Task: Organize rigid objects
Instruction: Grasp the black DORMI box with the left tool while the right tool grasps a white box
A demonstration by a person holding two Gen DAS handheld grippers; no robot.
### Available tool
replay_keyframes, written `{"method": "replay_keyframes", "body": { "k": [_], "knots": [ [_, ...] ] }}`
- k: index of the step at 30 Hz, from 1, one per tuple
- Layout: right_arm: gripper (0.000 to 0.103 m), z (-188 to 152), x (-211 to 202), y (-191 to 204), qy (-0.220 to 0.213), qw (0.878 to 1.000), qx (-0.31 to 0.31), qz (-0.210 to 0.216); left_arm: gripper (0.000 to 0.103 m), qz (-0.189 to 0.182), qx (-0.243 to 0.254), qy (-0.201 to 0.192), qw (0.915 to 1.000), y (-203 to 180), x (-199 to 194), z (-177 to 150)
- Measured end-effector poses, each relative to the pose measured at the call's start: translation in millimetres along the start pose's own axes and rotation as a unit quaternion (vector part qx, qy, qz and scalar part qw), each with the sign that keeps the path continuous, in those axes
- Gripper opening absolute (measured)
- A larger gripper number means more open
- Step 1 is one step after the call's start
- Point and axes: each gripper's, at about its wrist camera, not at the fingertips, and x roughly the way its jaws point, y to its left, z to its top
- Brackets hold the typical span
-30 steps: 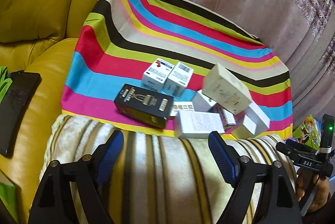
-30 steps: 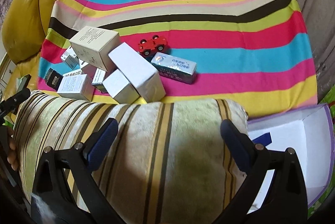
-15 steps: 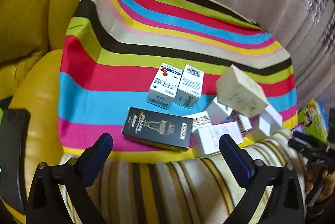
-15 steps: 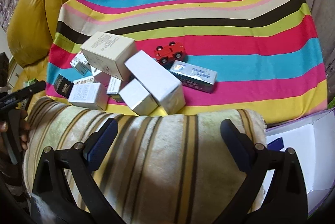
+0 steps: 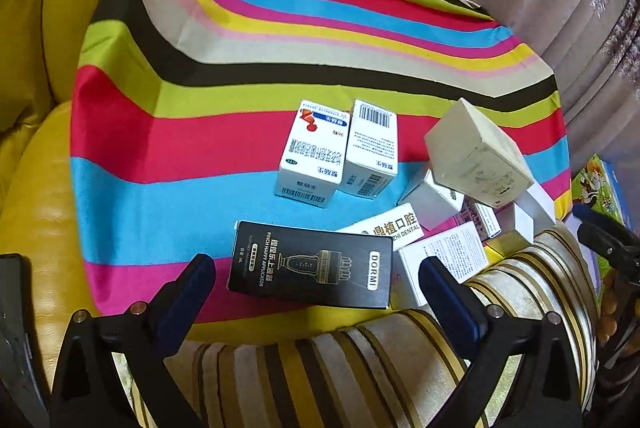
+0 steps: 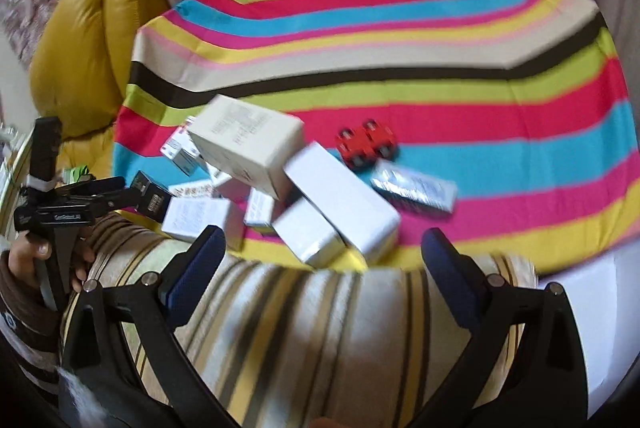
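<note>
left gripper (image 5: pixel 316 282): fingers spread wide with nothing between them, hovering low over the near edge of the cloth; the black box lies in the gap as seen from the left wrist camera, but the pads are not touching it.
right gripper (image 6: pixel 322 254): fingers also spread wide and holding nothing, above the striped cushion (image 6: pixel 304 340), facing the pile of boxes; this view is blurred.
striped cloth (image 5: pixel 224 131): bright bands of red, blue, yellow, green, black and pink; every box rests on it.
black box (image 5: pixel 310 264): long, flat, gold print, lying near the cloth's near edge, to the left of the pile.
two white medicine boxes (image 5: pixel 336 151): side by side and touching, just beyond the black box.
cream box (image 5: pixel 476 153): large, tilted, propped on top of smaller white boxes to the right.
long white box (image 6: pixel 344 203): lies at the right of the pile, a smaller white box against its near side.
red toy car (image 6: pixel 366 143): on the cloth just beyond the pile.
silvery blue box (image 6: pixel 414 187): lying flat, just beside the car.
yellow leather seat (image 5: pixel 36 171): to the left of the cloth.
</note>
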Motion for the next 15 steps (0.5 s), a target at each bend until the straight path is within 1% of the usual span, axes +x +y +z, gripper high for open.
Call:
{"method": "replay_keyframes", "body": {
  "k": [3, 6, 7, 9, 11, 13, 15],
  "knots": [
    [0.099, 11.7, 4.4, 10.0, -0.01, 1.0, -0.026, 0.01, 0.103, -0.006, -0.003, 0.005, 1.0, 2.1, 5.4, -0.3],
    [0.099, 23.6, 12.7, 23.4, -0.011, 0.997, -0.074, 0.018, 0.103, -0.006, 0.001, 0.013, 0.9999, 1.1, 11.1, -0.1],
    [0.099, 28.2, 16.7, 28.9, -0.01, 0.995, -0.098, 0.022, 0.103, -0.005, 0.002, 0.014, 0.9999, 0.2, 11.8, -0.1],
    [0.099, 33.3, 25.7, 37.4, 0.003, 0.99, -0.141, 0.012, 0.103, -0.002, 0.004, 0.016, 0.9999, -0.8, 13.6, -0.3],
    [0.099, 39.2, 34.5, 46.0, 0.01, 0.982, -0.19, 0.014, 0.102, 0.0, 0.006, 0.019, 0.9998, -2.1, 15.5, -0.9],
    [0.099, 43.4, 40.8, 48.8, 0.016, 0.976, -0.215, 0.011, 0.101, 0.003, 0.008, 0.021, 0.9997, -3.9, 17.1, -1.3],
    [0.099, 47.6, 47.4, 51.1, 0.022, 0.971, -0.236, 0.023, 0.099, 0.001, 0.009, 0.023, 0.9997, -5.0, 18.0, -1.2]
  ]
}}
